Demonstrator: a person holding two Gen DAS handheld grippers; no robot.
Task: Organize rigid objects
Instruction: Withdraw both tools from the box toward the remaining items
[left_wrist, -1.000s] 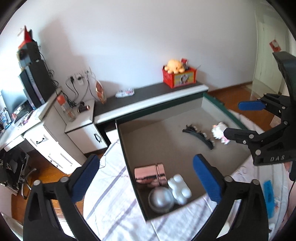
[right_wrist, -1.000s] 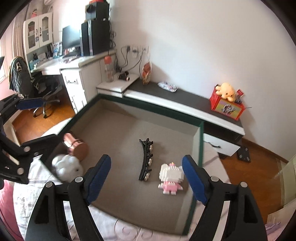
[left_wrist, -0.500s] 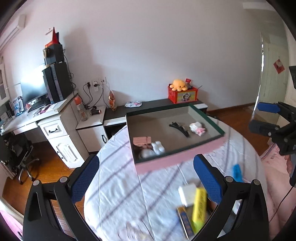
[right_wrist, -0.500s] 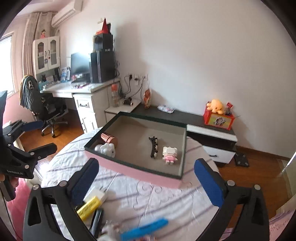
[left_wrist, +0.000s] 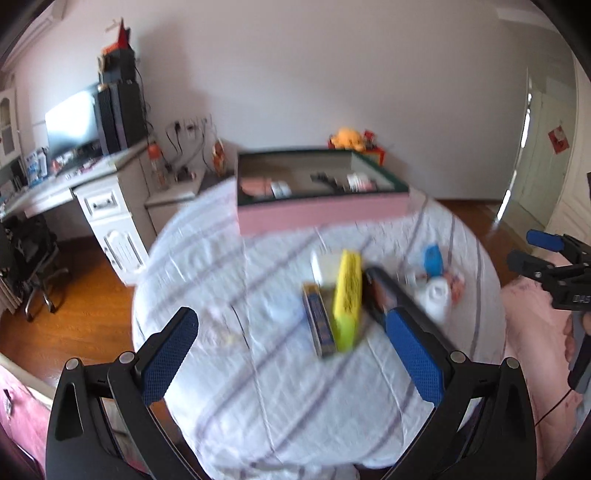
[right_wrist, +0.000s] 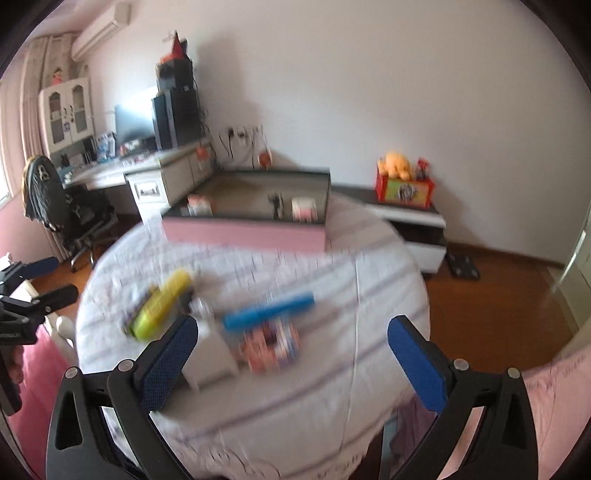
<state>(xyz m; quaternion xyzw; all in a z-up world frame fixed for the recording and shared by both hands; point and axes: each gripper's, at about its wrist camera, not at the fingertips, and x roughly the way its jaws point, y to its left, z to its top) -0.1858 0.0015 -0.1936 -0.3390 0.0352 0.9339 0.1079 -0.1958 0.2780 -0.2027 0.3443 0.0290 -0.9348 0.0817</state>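
The round table under its white striped cloth fills the view ahead of both of my hand-held grippers. At its far side, well beyond my fingers, sits the one pink-walled, green-rimmed box with four small things already inside it, too blurred to name. I judge I am between picks: the loose pile lies nearer me and wants choosing from next. My left hand-held gripper is spread wide and empty; just ahead of it lie one yellow rectangular block, one dark flat case and one thin blue-printed box. My right hand-held gripper is spread wide too, nothing between its pads, with one blue stick and one white block just before it.
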